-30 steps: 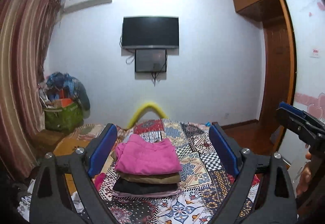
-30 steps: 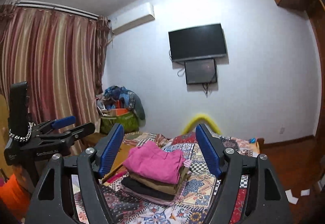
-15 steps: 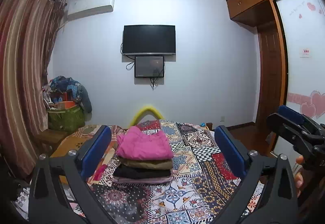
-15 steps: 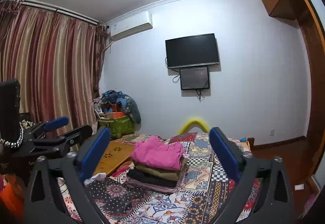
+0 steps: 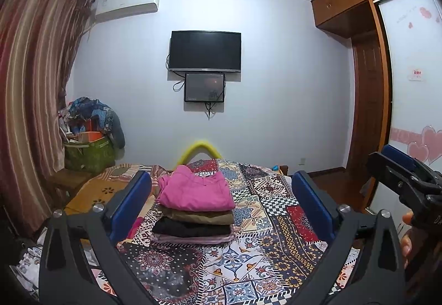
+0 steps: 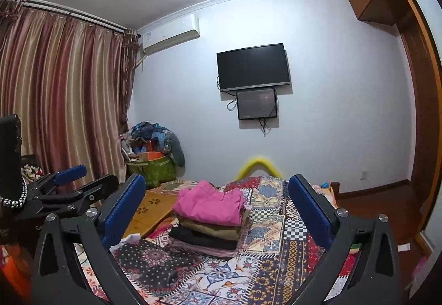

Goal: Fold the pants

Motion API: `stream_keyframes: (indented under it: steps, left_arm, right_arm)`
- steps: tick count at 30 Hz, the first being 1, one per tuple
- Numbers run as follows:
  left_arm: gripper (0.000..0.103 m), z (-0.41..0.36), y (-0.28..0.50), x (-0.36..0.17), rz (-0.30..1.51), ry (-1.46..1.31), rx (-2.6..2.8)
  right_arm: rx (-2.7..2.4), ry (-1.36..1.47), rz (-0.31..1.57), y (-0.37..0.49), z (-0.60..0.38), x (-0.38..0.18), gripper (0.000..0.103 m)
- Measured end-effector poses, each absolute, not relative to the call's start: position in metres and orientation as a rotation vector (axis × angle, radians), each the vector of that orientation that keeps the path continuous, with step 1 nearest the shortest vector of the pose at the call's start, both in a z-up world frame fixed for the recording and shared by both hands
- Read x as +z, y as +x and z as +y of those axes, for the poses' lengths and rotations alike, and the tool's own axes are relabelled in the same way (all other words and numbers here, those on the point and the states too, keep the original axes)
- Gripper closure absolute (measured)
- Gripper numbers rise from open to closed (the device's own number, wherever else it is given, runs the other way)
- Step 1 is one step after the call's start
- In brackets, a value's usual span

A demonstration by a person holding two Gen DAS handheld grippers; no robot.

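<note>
In the left wrist view the left gripper (image 5: 221, 200) hangs above the bed (image 5: 276, 225) with its jaws spread wide and holding nothing; between them, well clear of both blue pads, sits a stack of folded pants (image 5: 194, 211), pink on top, then tan, black and a pale striped pair at the bottom. Open patchwork bedspread lies to the right of the stack and in front of it, while the stack's left edge sits near the bed's left side. The right gripper (image 5: 397, 169) shows at the right edge, off the bed. In the right wrist view the right gripper (image 6: 216, 209) also has its jaws spread and empty, the stack (image 6: 211, 218) between them and apart from both. The left gripper (image 6: 74, 180) is at the left, beside the striped curtain (image 6: 60, 95). A television (image 6: 252, 66) hangs on the far wall
</note>
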State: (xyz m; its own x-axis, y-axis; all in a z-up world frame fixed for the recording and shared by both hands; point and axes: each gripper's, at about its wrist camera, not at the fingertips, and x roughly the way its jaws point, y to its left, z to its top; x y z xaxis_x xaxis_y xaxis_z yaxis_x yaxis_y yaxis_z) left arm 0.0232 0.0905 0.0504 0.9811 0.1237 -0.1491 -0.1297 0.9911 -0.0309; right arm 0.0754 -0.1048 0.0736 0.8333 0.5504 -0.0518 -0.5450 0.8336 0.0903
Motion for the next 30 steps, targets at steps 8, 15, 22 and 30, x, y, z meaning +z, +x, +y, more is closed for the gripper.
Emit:
stream_keyframes:
  steps: [8, 15, 22, 30]
  left_arm:
    - [0.0, 0.094, 0.0272, 0.0469, 0.159, -0.049, 0.128]
    - [0.0, 0.0935, 0.0271, 0.0459, 0.16, -0.048, 0.129]
    - [0.0, 0.0936, 0.0283, 0.0426, 0.164, -0.047, 0.127]
    - [0.0, 0.0938, 0.0285, 0.0414, 0.164, -0.048, 0.125]
  right_arm:
    - [0.575, 0.062, 0.077, 0.0727, -0.1031, 0.0728, 0.0]
    - [0.573, 0.062, 0.081, 0.0728, -0.1027, 0.0731, 0.0]
    - [0.571, 0.065, 0.082, 0.0719, -0.1053, 0.0736, 0.0]
    - [0.569, 0.063, 0.081, 0.0709, -0.1062, 0.0743, 0.0]
